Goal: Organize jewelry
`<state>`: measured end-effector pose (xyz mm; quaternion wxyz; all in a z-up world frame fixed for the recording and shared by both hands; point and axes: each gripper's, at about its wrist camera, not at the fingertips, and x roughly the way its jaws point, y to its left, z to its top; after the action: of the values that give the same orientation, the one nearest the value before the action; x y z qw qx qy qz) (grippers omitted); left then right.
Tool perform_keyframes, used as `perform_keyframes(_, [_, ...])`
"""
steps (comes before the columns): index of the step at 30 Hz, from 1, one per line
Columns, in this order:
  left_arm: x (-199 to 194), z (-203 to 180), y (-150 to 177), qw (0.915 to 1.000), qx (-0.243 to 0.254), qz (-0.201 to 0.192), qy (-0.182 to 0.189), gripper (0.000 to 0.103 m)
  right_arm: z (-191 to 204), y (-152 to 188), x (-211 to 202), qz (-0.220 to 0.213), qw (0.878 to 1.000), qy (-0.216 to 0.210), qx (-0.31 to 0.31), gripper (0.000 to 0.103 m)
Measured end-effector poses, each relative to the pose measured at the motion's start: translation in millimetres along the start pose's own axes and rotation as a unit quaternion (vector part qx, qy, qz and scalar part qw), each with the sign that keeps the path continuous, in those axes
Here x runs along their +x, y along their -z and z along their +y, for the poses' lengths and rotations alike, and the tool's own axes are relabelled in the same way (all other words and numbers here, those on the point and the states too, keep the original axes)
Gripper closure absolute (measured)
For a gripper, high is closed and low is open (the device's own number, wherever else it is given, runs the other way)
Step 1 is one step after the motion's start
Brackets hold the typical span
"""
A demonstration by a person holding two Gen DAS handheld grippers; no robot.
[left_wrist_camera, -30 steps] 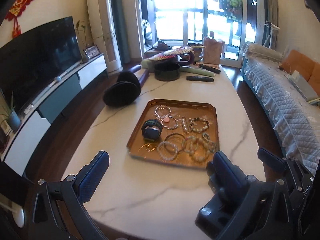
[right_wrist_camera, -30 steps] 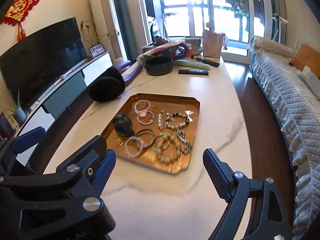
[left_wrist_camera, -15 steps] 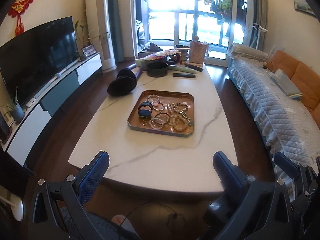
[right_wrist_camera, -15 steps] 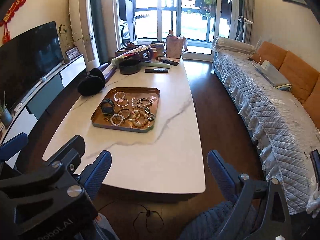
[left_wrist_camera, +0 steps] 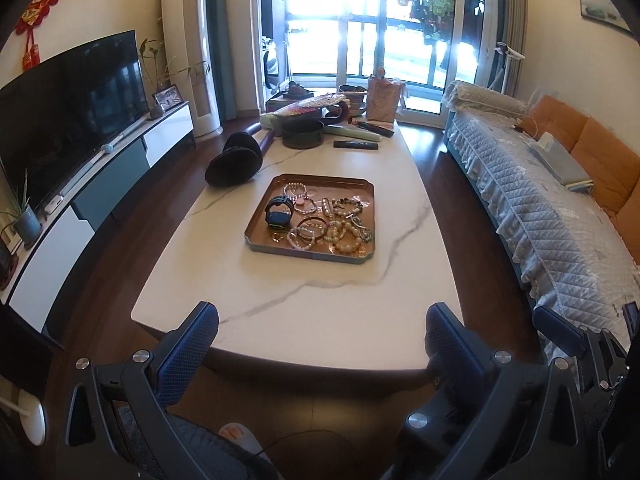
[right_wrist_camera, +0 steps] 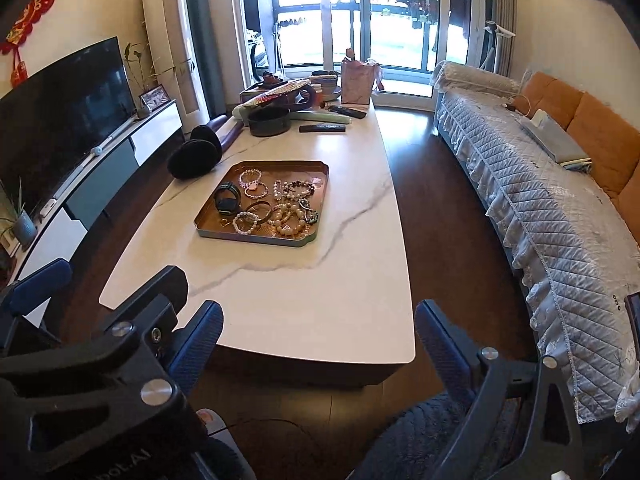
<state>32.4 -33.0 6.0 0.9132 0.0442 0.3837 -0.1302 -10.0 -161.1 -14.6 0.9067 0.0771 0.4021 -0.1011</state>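
A copper tray point(left_wrist_camera: 260, 236) sits mid-table on the white marble table point(left_wrist_camera: 320, 304); it also shows in the right wrist view point(right_wrist_camera: 256, 236). It holds several bead bracelets point(left_wrist_camera: 344, 236), a pearl bracelet point(right_wrist_camera: 244, 222) and a dark smartwatch point(left_wrist_camera: 279, 212). My left gripper point(left_wrist_camera: 322, 320) is open and empty, held back off the table's near edge. My right gripper point(right_wrist_camera: 318, 324) is open and empty, also back from the near edge, to the right of the left one.
Black earmuffs point(left_wrist_camera: 236, 164), a dark round tin point(left_wrist_camera: 302, 134), remotes point(left_wrist_camera: 356, 145) and a paper bag point(left_wrist_camera: 382, 98) crowd the table's far end. A TV point(left_wrist_camera: 68, 108) on a low cabinet runs along the left, a covered sofa point(left_wrist_camera: 552, 216) along the right.
Both grippers have pulled back and up from over the tray to beyond the table's near edge. Both stay open and empty. The tray's contents have not moved.
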Motion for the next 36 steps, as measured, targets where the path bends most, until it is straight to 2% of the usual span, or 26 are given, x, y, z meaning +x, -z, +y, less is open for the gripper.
perform_keyframes(14, [4.4, -4.7, -0.1, 0.9997, -0.001, -0.017, -0.015, 0.000, -4.0, -4.5, 7.7, -0.003, 1.000, -0.001, 0.006, 0.007])
perform_keyframes(19, [9.9, -6.9, -4.3, 0.9999, 0.007, -0.006, -0.006, 0.000, -5.5, -5.5, 9.4, -0.002, 1.000, -0.003, 0.006, 0.007])
perform_keyframes(36, [10.9, -6.8, -8.1, 0.9995, 0.021, -0.023, -0.003, 0.000, -7.0, -5.6, 12.7, -0.007, 1.000, -0.006, 0.004, 0.007])
